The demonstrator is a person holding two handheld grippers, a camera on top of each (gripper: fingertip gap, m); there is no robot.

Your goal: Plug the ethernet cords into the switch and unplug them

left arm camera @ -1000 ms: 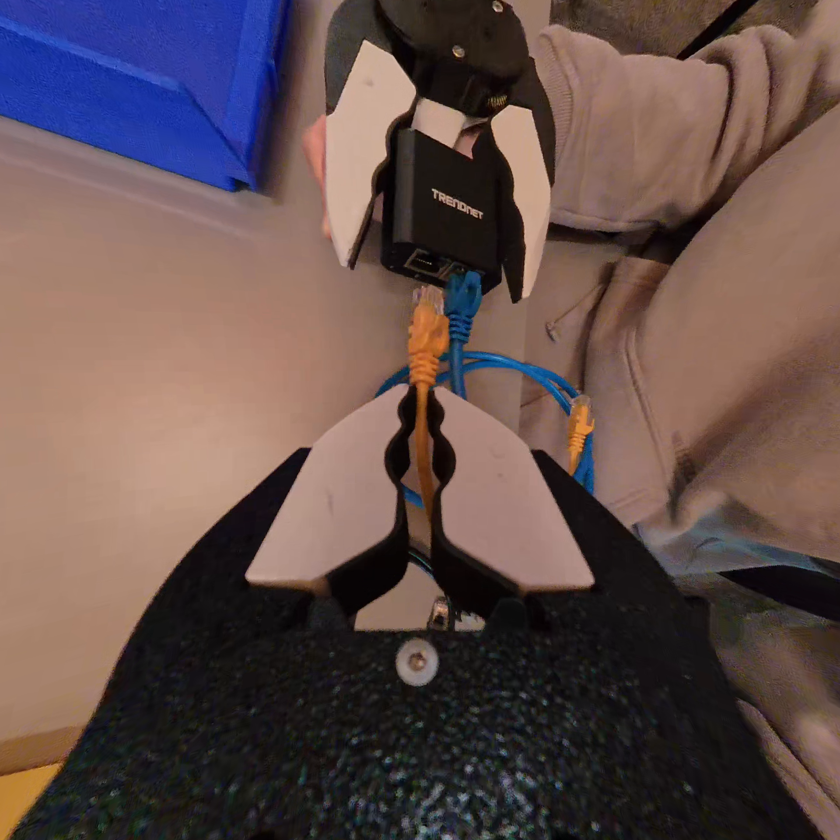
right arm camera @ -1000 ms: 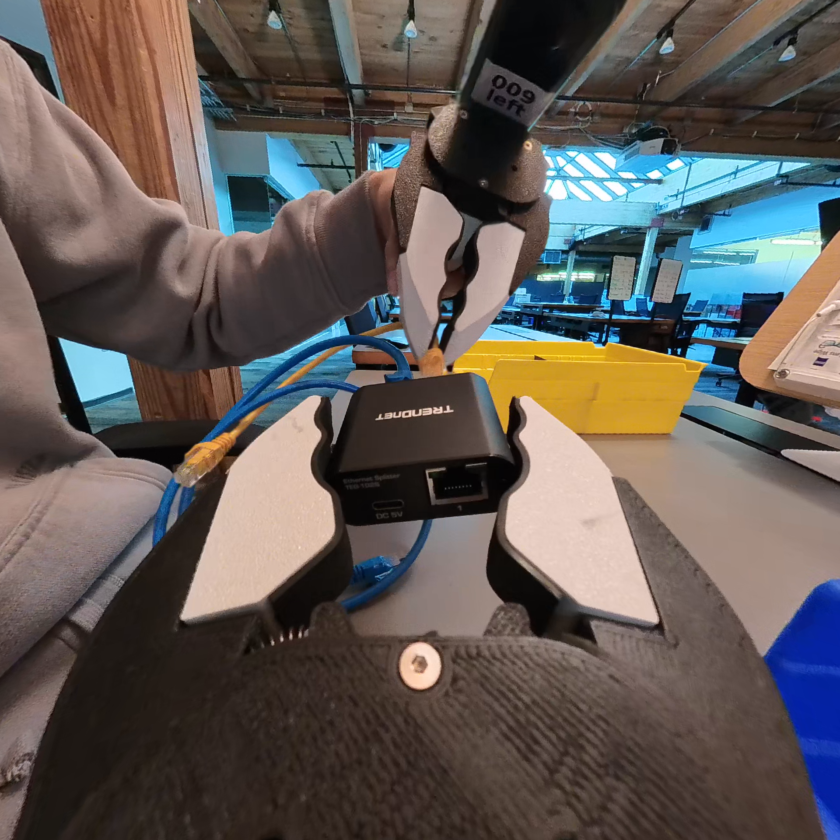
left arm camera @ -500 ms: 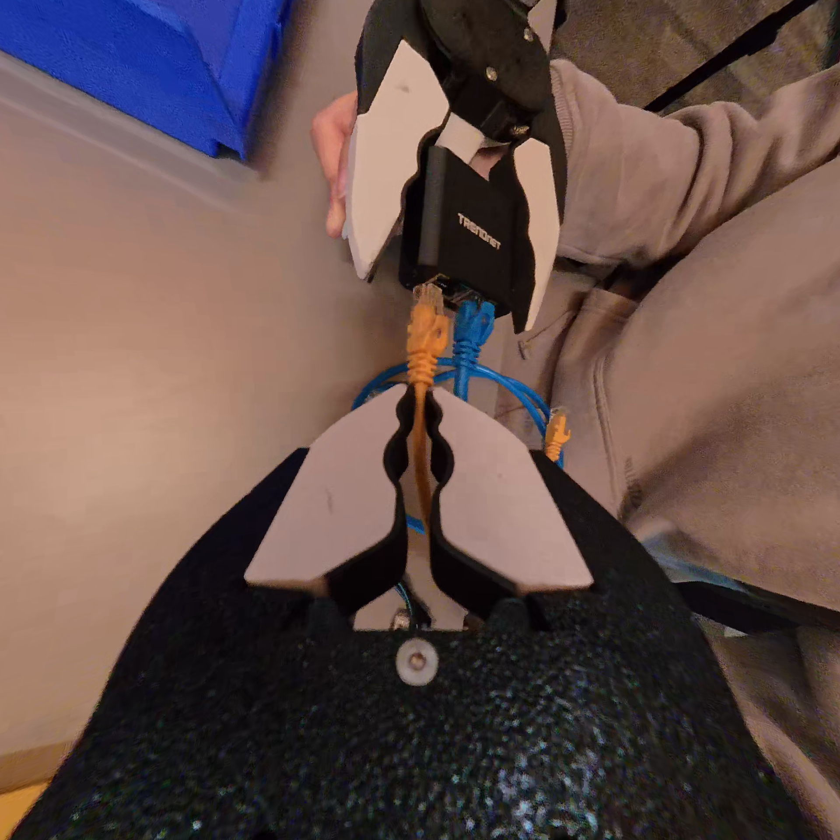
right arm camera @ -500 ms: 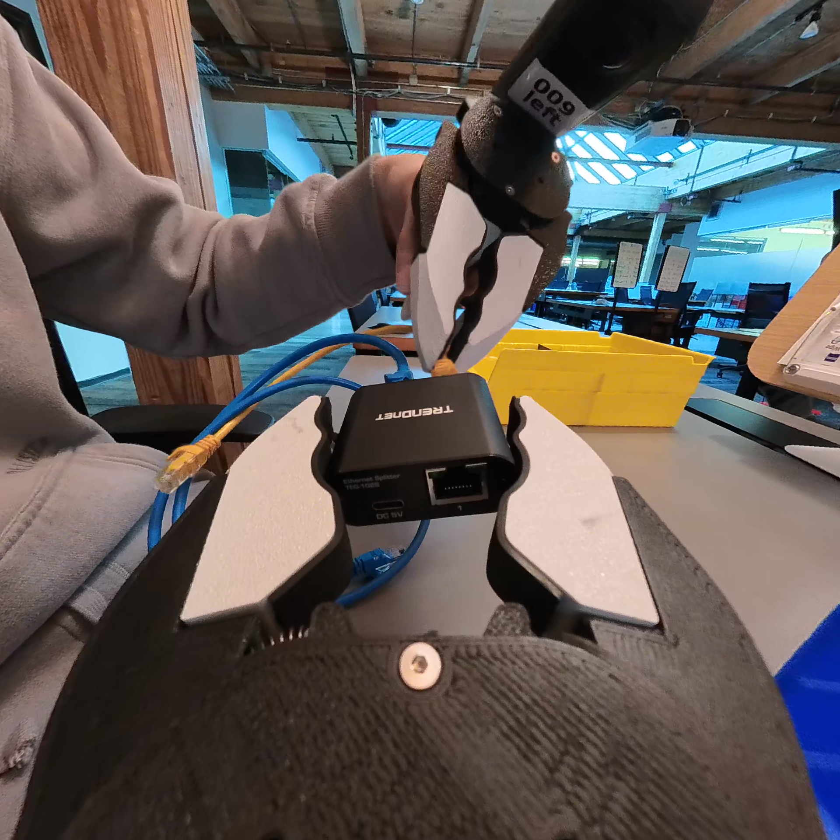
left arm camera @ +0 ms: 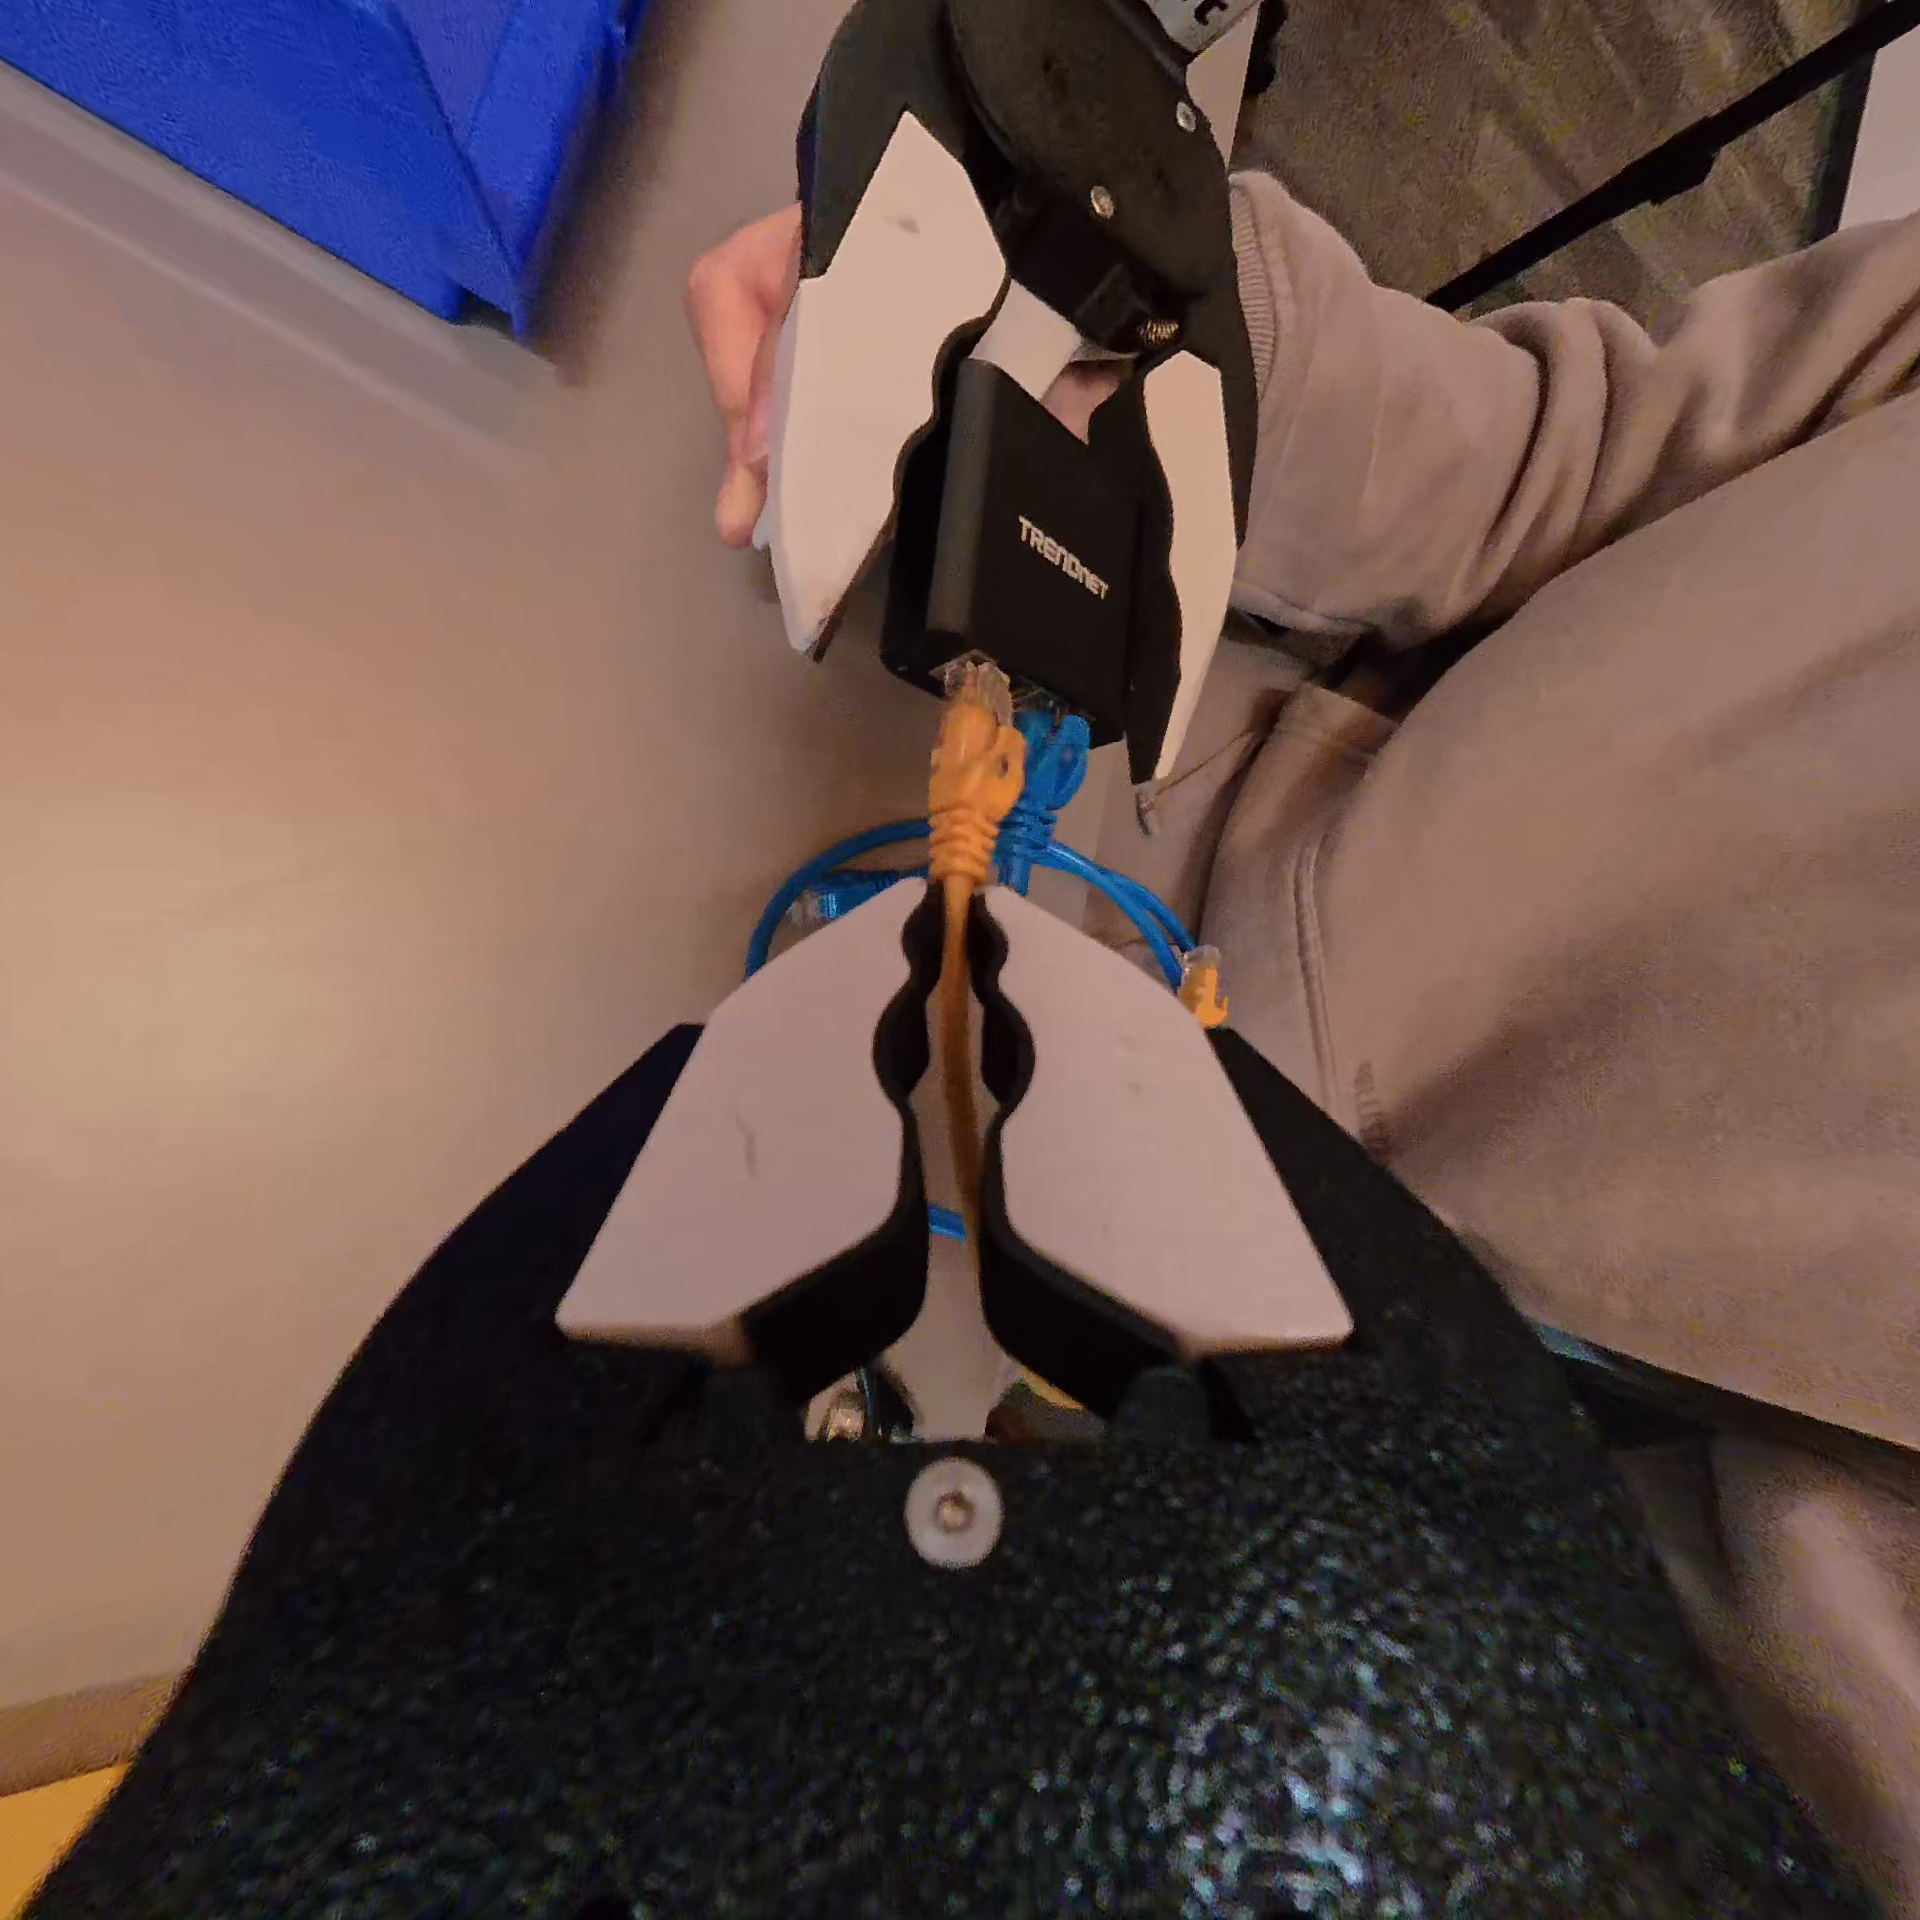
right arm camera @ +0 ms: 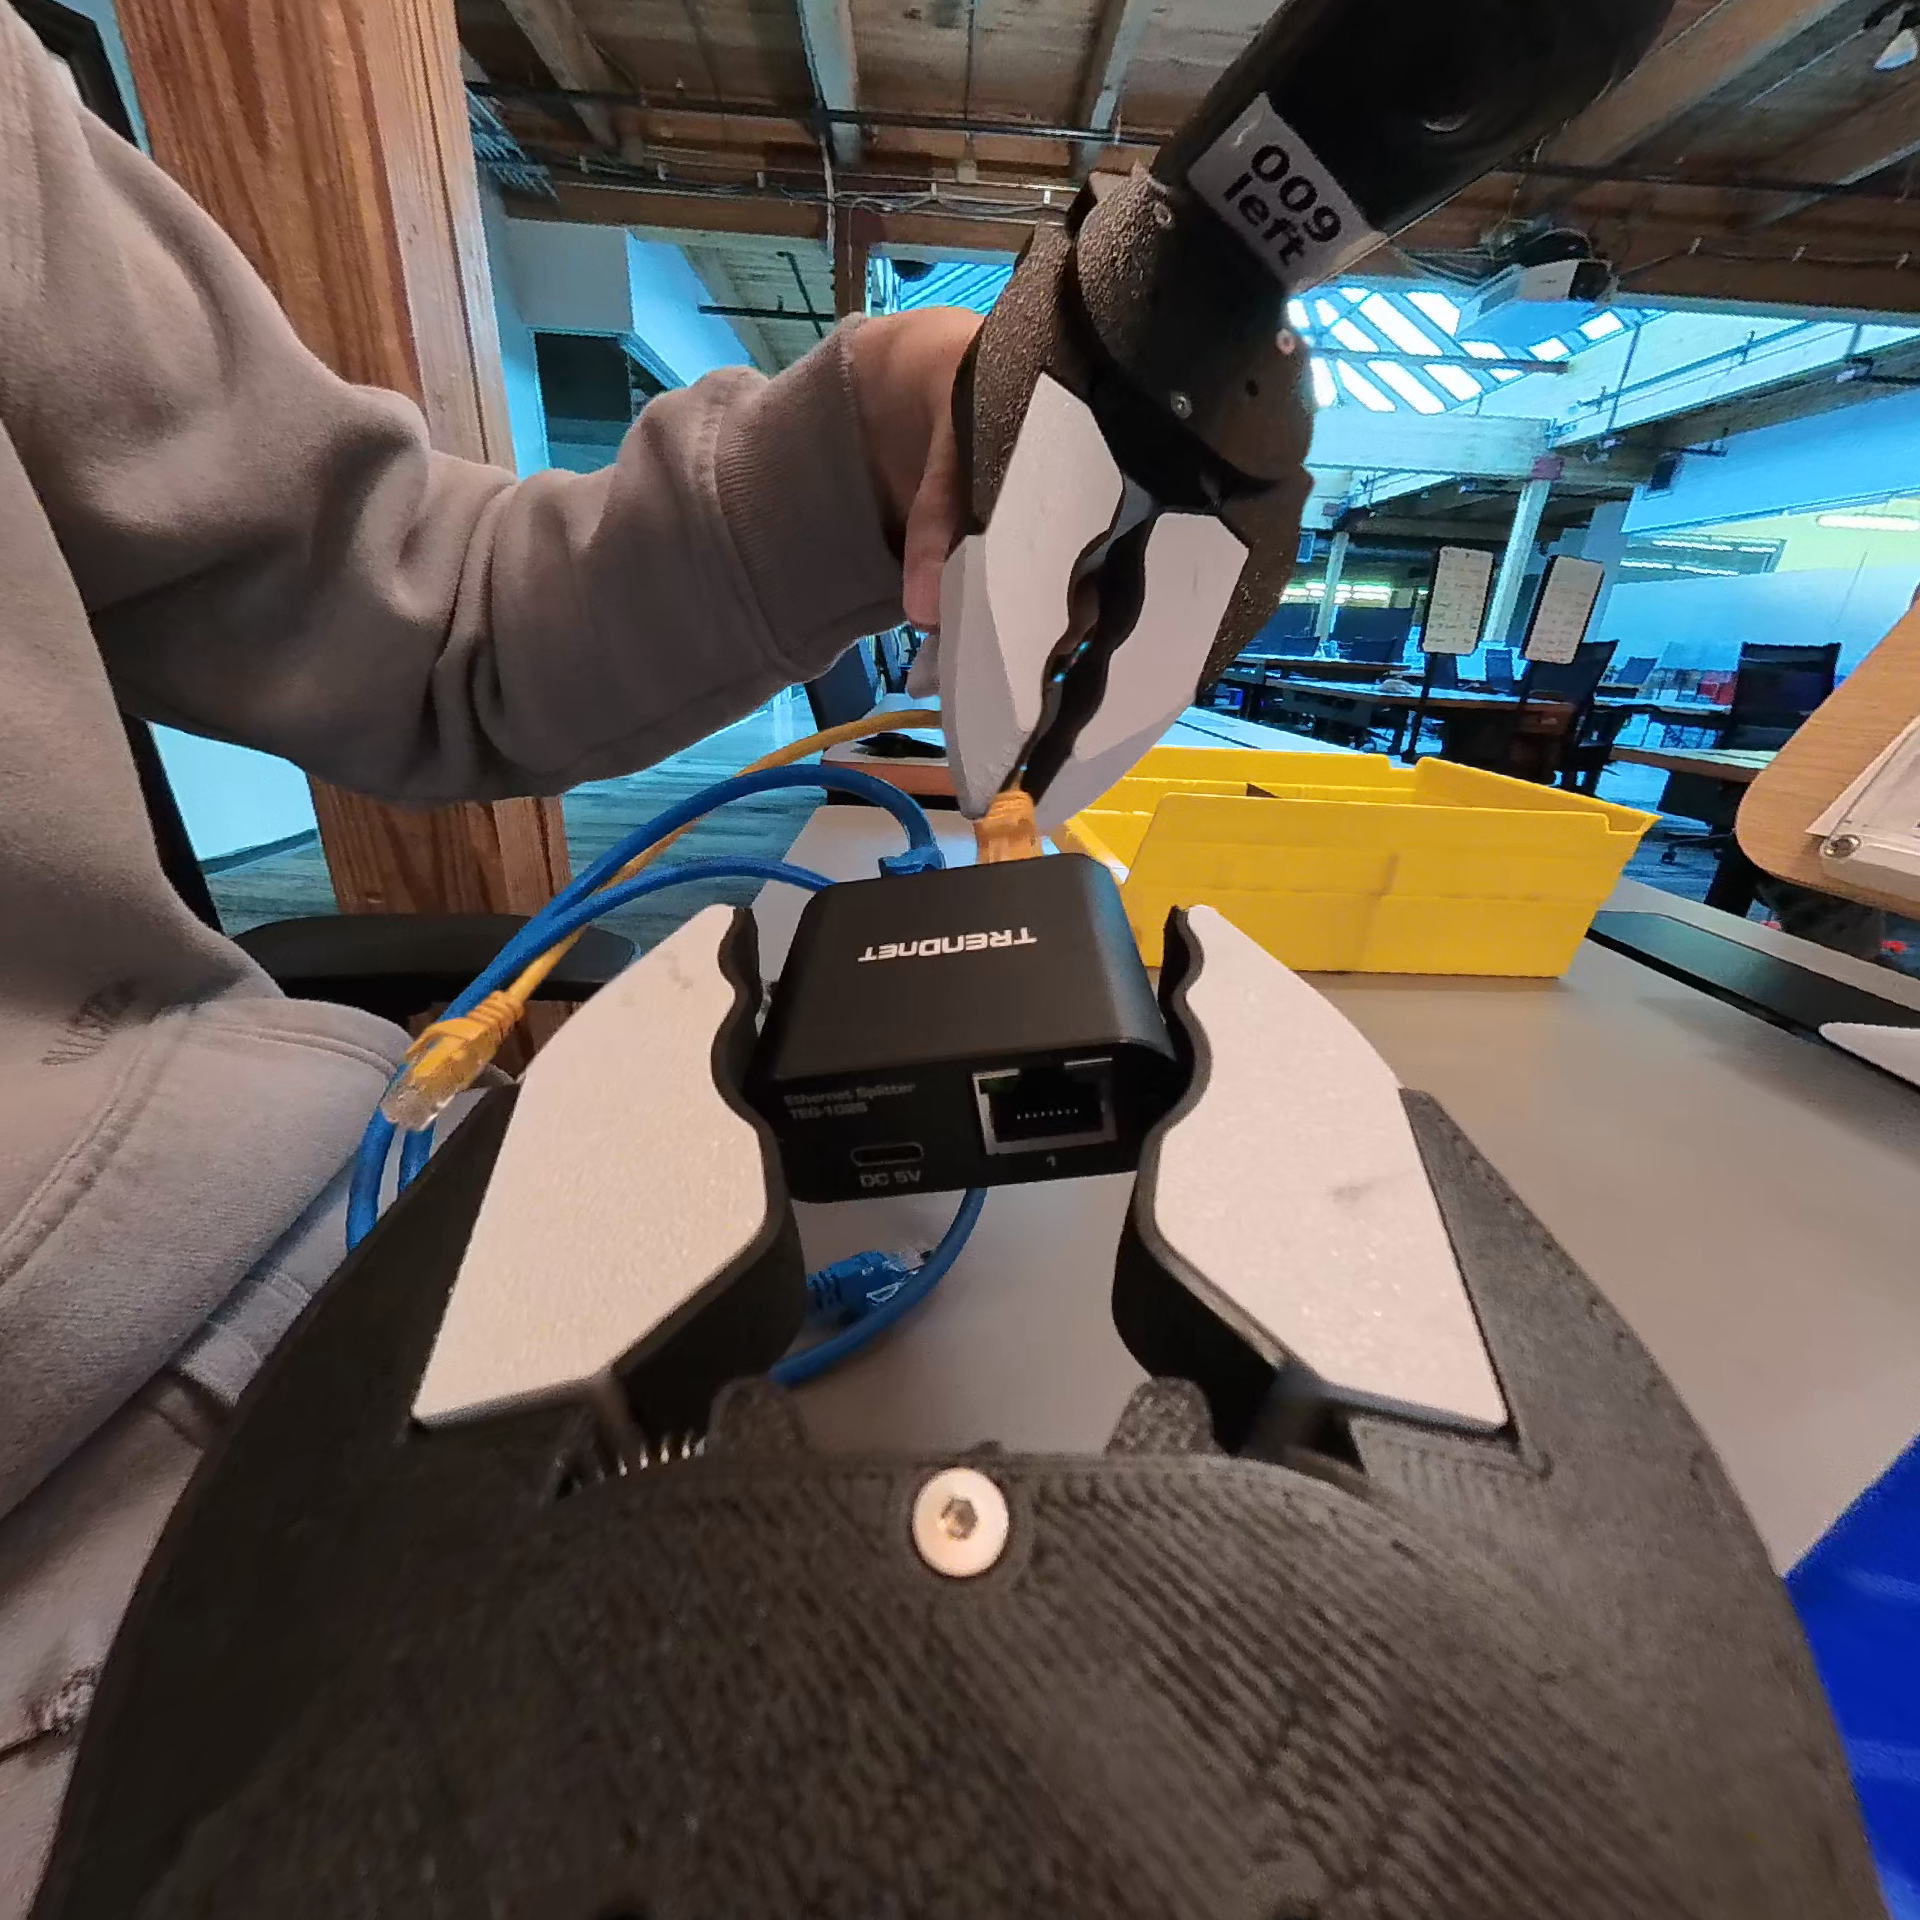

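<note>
My right gripper (right arm camera: 961,925) is shut on the black switch (right arm camera: 966,997) and holds it by its sides just above the grey table (right arm camera: 1558,1143). My left gripper (left arm camera: 951,904) is shut on the orange cord (left arm camera: 961,1039), just behind its plug (left arm camera: 971,769). The plug's clear tip is at the mouth of a port on the switch (left arm camera: 1023,561). I cannot tell whether it is seated. A blue cord's plug (left arm camera: 1055,764) sits in the port beside it. In the right wrist view, the left gripper (right arm camera: 1013,810) comes down onto the switch's far side.
The orange cord's other plug (right arm camera: 447,1060) and the blue cord's loop (right arm camera: 623,883) hang off the table edge by the person's grey sleeve (right arm camera: 468,582). A loose blue plug (right arm camera: 862,1273) lies under the switch. A yellow bin (right arm camera: 1351,873) stands behind, a blue bin (left arm camera: 260,125) to the side.
My left gripper has pushed the orange plug from just short of the switch up to its port. The right gripper has tilted the switch slightly and stays shut on it.
</note>
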